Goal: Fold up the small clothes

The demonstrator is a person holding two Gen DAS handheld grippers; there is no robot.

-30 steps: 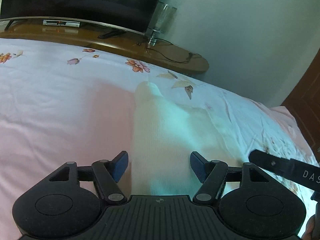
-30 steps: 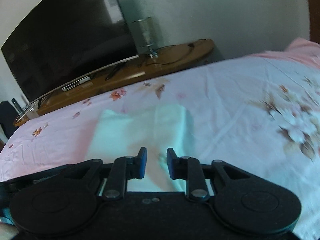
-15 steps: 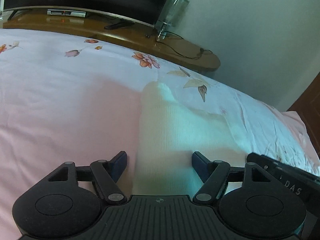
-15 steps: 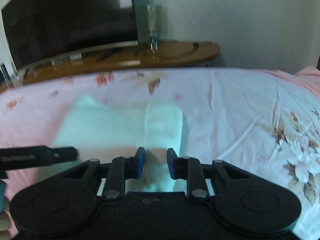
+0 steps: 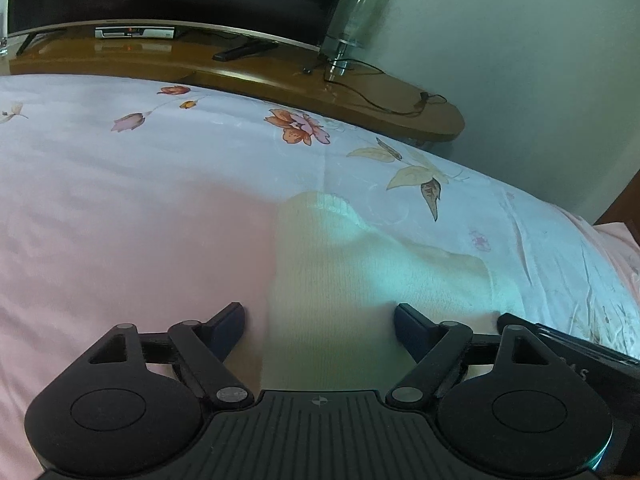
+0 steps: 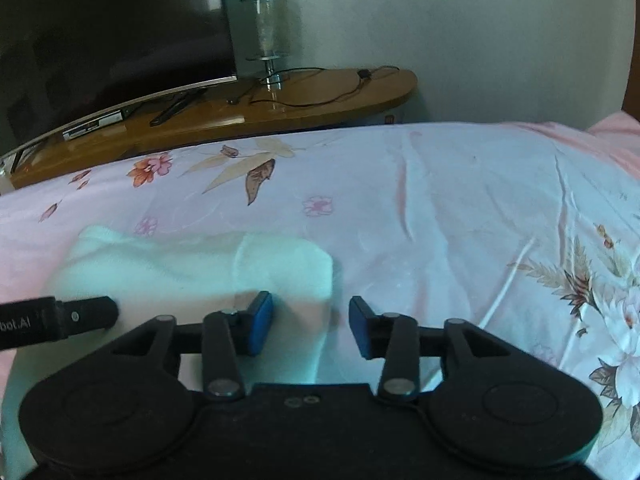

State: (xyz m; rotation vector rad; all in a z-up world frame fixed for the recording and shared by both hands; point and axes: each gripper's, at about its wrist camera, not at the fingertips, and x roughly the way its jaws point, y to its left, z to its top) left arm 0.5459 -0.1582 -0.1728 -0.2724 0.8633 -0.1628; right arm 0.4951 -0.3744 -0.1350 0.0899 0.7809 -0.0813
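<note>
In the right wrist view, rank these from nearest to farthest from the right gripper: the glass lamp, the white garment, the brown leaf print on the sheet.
From the right gripper:
1. White garment: lying on the bed, its right edge between the open fingers.
2. Brown leaf print: farther up the sheet, slightly left.
3. Glass lamp: on the wooden stand beyond the bed, beside the TV.

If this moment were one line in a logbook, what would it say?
left gripper: open, straddling white knitted garment | right gripper: open at garment's edge | garment: flat on pink floral bedsheet
</note>
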